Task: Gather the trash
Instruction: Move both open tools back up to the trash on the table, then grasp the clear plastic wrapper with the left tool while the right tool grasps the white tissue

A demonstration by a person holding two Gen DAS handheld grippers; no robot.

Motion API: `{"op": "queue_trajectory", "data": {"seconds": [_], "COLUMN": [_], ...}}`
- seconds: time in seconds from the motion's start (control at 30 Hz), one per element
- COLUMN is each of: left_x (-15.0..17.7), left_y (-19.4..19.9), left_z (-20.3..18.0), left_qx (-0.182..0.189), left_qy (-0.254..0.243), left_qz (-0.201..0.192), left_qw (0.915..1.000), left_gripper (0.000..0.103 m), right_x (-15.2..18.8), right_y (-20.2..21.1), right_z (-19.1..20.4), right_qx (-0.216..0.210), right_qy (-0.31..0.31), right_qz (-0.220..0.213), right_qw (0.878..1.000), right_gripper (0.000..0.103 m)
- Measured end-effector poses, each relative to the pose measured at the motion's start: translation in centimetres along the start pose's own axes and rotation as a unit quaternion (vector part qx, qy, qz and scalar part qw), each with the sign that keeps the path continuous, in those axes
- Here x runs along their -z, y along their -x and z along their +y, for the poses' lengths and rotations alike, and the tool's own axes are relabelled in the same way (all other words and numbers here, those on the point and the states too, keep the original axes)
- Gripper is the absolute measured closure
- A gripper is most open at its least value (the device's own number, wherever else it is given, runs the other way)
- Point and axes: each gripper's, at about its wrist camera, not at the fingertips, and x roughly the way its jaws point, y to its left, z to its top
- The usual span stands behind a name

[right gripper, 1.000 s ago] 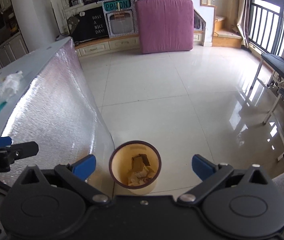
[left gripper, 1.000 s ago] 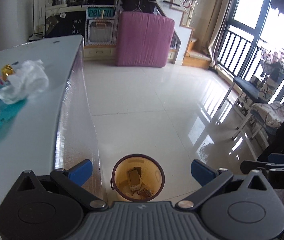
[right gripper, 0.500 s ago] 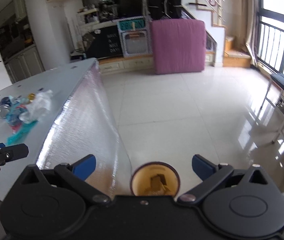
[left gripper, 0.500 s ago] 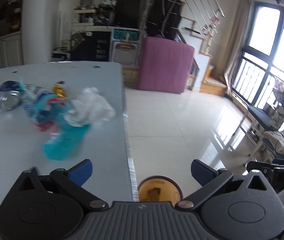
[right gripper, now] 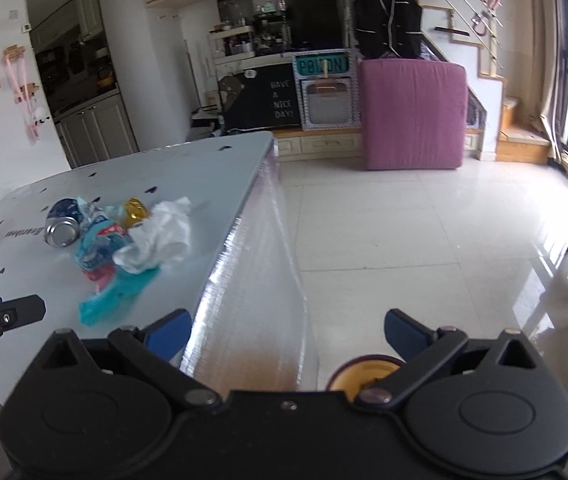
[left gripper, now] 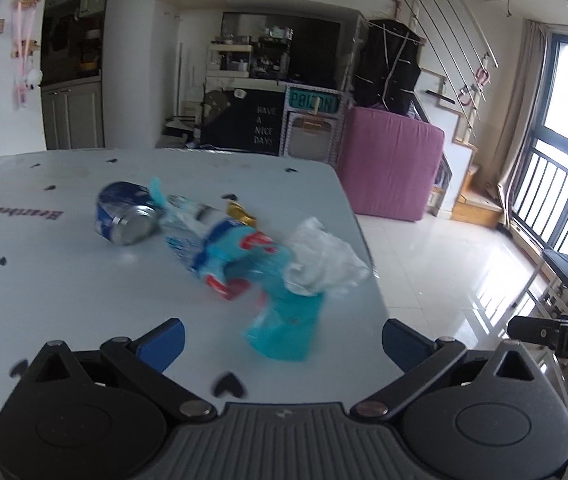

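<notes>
A pile of trash lies on the white table: a blue can on its side, blue and red plastic wrappers, a gold foil scrap, a crumpled white tissue and a teal wrapper. My left gripper hangs open just before the teal wrapper, holding nothing. The same pile appears in the right wrist view, with the tissue and can. My right gripper is open off the table's corner, over the floor. The bin shows by its rim below.
The table's foil-clad side drops to a glossy tiled floor. A pink mattress leans against the far cabinets, beside a staircase. A chair and balcony railing stand at the right. The other gripper's tip shows at the left edge.
Both grippers have swung up from the bin on the floor toward the table. The trash pile now lies in front of the left gripper, and the bin has slipped to the bottom edge.
</notes>
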Motion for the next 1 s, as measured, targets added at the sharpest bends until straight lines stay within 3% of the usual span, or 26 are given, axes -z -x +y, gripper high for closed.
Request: {"op": "queue_trajectory", "data": {"seconds": [0.23,0.47,0.73,1.0], "left_x": [-1.6,-5.2,-8.8,-9.2], "left_y": [-0.5,-4.3,-11.9,-18.5], "left_z": [3.8,6.1,7.7,9.8], "left_qx": [-0.014,-0.006,-0.001,-0.015], "left_qy": [0.014,0.037,0.115,0.204], "left_qz": [-0.020,-0.027,0.023,0.087], "left_qw": [0.9996,0.9989,0.9931,0.9749], "left_gripper": [0.000,0.000,0.000,0.000], "right_x": [-1.4,-2.9,-5.2,-6.9], "right_y": [-2.3,-5.9,-10.9,-16.0], "right_z": [4.1,7.0,9.2,10.2], "right_qx": [-0.029,-0.052,-0.058,-0.060], "right_qy": [0.014,0.015,0.016,-0.034], "right_qz": [-0.015,-0.014,-0.011,0.010], "right_qw": [0.999,0.998,0.998,0.998], "right_gripper": [0.000,0.000,0.007,0.012]}}
